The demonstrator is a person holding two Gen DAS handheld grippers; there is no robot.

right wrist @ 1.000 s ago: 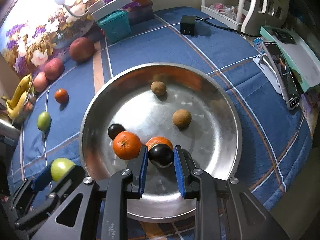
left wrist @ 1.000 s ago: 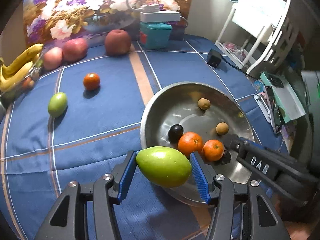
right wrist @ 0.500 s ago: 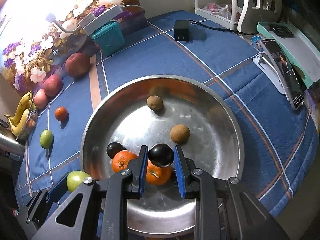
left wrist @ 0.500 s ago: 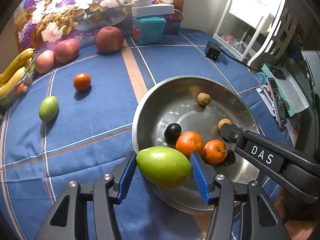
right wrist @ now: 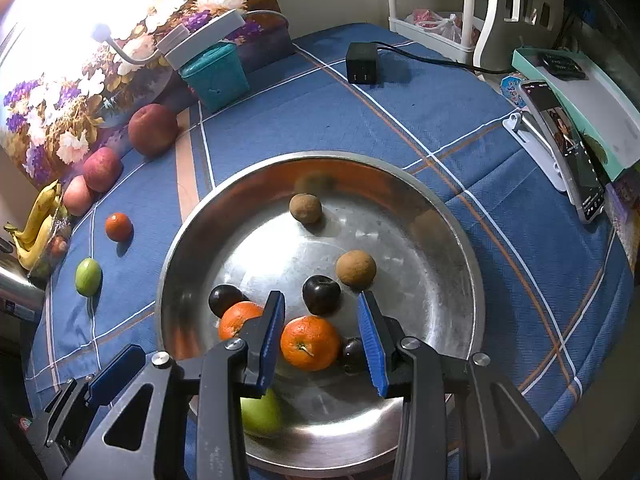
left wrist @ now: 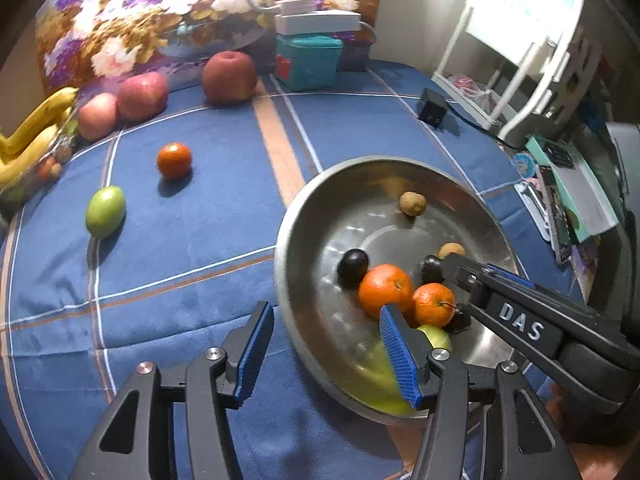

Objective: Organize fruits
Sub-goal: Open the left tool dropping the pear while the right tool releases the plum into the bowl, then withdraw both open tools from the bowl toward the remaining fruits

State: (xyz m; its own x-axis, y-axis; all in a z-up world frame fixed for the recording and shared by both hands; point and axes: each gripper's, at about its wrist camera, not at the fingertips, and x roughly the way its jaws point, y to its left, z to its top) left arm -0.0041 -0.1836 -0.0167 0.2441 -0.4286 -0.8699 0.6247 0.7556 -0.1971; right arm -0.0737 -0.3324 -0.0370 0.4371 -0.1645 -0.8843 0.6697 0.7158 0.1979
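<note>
The table (right wrist: pixel 500 160), under its blue checked cloth, carries everything, and I place things by the steel bowl (right wrist: pixel 452 240) sitting on it.

A second ago my left gripper (left wrist: pixel 326 354) was clamped on the big green mango (right wrist: pixel 262 414); now its jaws stand apart with nothing between them, over the bowl's near rim, and the mango lies inside the bowl against that near wall, partly hidden behind my blue pad.

My right gripper (right wrist: pixel 320 338) held a dark plum (right wrist: pixel 321 294) between its pads half a second ago. Its jaws have just been opening, and they now stand wide with no pad on any fruit. The plum rests on the bowl's floor just beyond my fingertips, beside a brown round fruit (right wrist: pixel 356 268).

Between and below my right jaws sits an orange (right wrist: pixel 310 342), with a second orange (right wrist: pixel 236 318) to its left and another dark plum (right wrist: pixel 224 298) behind that. A small dark fruit (right wrist: pixel 352 354) lies touching the first orange on its right. A second brown fruit (right wrist: pixel 305 208) sits toward the bowl's far side.

Outside the bowl, to its left, three apples (left wrist: pixel 228 76), a small tangerine (left wrist: pixel 174 160), a small green mango (left wrist: pixel 105 211) and the bananas (left wrist: pixel 24 140) lie where they did.
</note>
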